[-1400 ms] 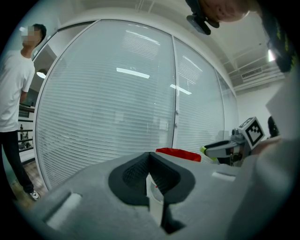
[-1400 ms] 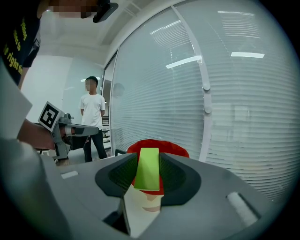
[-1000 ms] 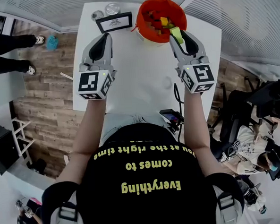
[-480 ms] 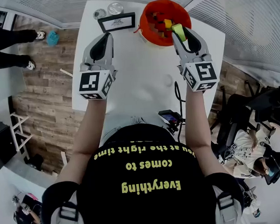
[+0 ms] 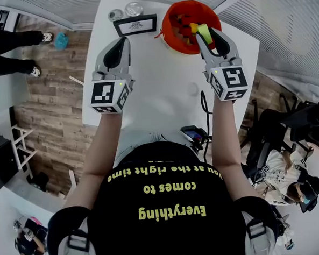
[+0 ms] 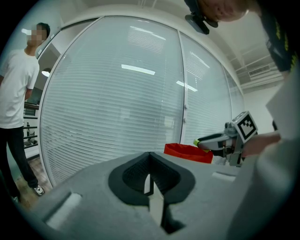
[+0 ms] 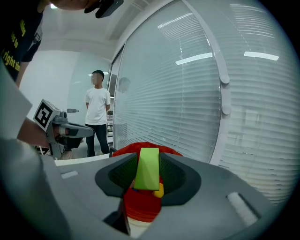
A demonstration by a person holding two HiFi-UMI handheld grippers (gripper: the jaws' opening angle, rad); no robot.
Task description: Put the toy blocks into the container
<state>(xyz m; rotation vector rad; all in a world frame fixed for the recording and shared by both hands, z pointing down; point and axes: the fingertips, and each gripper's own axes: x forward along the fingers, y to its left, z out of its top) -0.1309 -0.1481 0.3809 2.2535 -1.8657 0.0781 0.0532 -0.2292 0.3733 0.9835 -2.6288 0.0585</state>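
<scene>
Clamping the green block (image 7: pixel 147 169) in the right gripper (image 5: pixel 208 36), left gripper (image 5: pixel 121 43) shut, empty; better to release only above the middle of the red container (image 5: pixel 170 34), upper middle.

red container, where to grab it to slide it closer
Take the red container by its near rim, probably from above, one jaw inside, one outside: its open top looks too wide to span. The left gripper is free; the right gripper holds a green block.
</scene>
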